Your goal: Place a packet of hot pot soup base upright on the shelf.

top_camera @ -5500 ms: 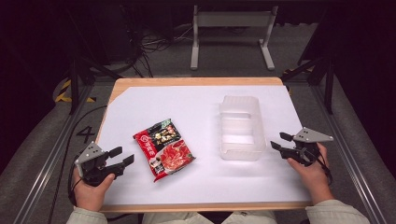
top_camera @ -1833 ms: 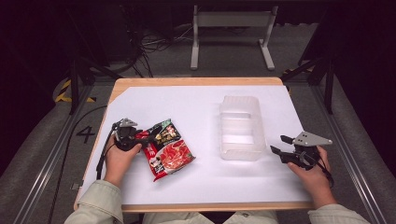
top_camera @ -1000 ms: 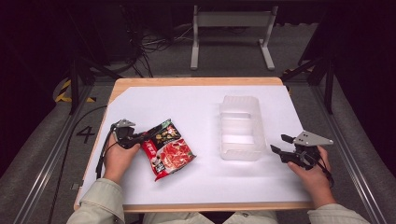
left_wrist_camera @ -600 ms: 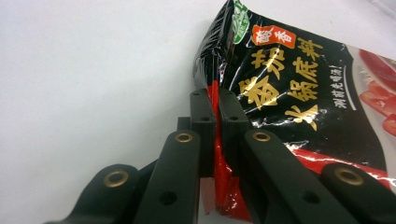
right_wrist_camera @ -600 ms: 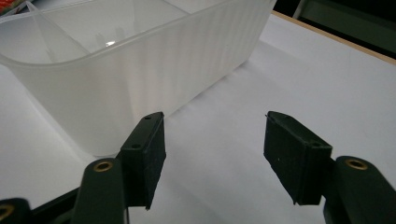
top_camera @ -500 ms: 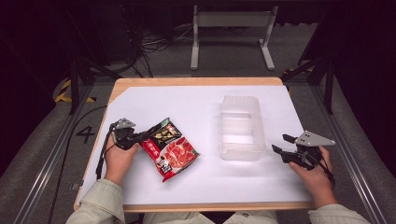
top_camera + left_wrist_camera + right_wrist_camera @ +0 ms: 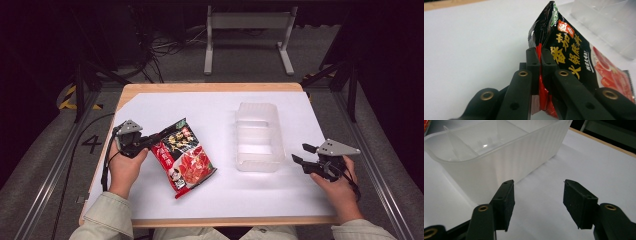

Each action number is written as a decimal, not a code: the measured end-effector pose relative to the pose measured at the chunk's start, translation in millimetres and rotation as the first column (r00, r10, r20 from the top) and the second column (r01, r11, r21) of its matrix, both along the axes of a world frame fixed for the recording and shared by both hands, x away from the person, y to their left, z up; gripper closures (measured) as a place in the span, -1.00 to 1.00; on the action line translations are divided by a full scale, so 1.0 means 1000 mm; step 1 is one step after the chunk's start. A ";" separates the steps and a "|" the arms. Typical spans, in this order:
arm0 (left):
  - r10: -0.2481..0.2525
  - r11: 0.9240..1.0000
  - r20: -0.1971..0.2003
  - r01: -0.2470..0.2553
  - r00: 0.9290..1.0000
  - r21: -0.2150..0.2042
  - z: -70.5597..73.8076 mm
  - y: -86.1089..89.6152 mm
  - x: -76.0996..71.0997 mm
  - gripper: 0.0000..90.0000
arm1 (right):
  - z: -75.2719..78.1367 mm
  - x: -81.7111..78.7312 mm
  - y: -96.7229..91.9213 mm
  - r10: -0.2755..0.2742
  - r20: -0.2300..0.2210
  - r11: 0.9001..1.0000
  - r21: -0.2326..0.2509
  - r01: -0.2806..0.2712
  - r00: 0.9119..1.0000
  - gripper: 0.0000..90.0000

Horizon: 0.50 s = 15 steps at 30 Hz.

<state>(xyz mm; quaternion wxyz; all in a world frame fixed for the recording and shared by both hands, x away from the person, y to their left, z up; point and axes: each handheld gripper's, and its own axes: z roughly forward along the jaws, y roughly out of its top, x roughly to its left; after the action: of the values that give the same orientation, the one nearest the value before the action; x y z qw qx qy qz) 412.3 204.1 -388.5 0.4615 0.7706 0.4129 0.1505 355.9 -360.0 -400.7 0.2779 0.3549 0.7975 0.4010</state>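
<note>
A red and black noodle packet (image 7: pixel 184 156) lies tilted left of the table's middle, its left edge lifted. My left gripper (image 7: pixel 152 141) is shut on that edge; in the left gripper view the jaws pinch the packet (image 7: pixel 564 57) with its gold lettering facing right, the gripper (image 7: pixel 540 58) closed around the seam. A clear plastic bin (image 7: pixel 257 136) stands right of centre, empty. My right gripper (image 7: pixel 299 154) rests open just right of the bin's near corner. In the right gripper view the bin (image 7: pixel 499 162) sits ahead and left of the spread jaws of that gripper (image 7: pixel 538 205).
A white sheet (image 7: pixel 210 107) covers the wooden table (image 7: pixel 210 87). A metal stand (image 7: pixel 247 30) and cables lie on the dark floor behind. Rails run along both sides of the table.
The left gripper moved from the table's front left to the packet and shut on its edge, then lifted and swung it slightly toward the bin. The right gripper stayed put.
</note>
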 end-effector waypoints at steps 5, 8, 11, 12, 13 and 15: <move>-0.040 0.999 0.040 0.040 0.998 0.004 0.021 -0.010 -0.009 0.96 | 0.005 0.001 0.001 -0.005 -0.002 1.000 -0.003 0.005 1.000 -0.05; -0.050 0.999 0.054 0.049 0.997 0.006 0.030 -0.016 -0.013 0.96 | 0.006 0.001 0.002 -0.002 -0.004 1.000 -0.005 0.002 1.000 -0.05; -0.063 0.998 0.055 0.064 0.997 -0.009 0.036 -0.020 -0.014 0.96 | 0.010 0.001 0.002 0.001 0.002 1.000 -0.004 -0.001 1.000 -0.04; -0.066 0.998 0.054 0.066 0.996 -0.010 0.038 -0.021 -0.014 0.96 | 0.012 0.001 0.002 0.001 0.003 1.000 -0.001 -0.001 1.000 -0.04; -0.069 0.998 0.056 0.070 0.996 -0.010 0.039 -0.022 -0.014 0.96 | 0.013 0.001 0.002 0.002 0.007 1.000 0.000 -0.002 1.000 -0.04; -0.075 0.997 0.062 0.075 0.995 -0.010 0.043 -0.024 -0.016 0.96 | 0.015 0.000 0.002 0.005 0.008 1.000 0.003 -0.005 1.000 -0.04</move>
<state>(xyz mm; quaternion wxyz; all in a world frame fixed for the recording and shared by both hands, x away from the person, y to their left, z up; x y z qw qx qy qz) 396.4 179.6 -345.6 0.4841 0.7777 0.3703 0.1540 356.3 -357.7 -385.8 0.2794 0.3519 0.7966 0.4044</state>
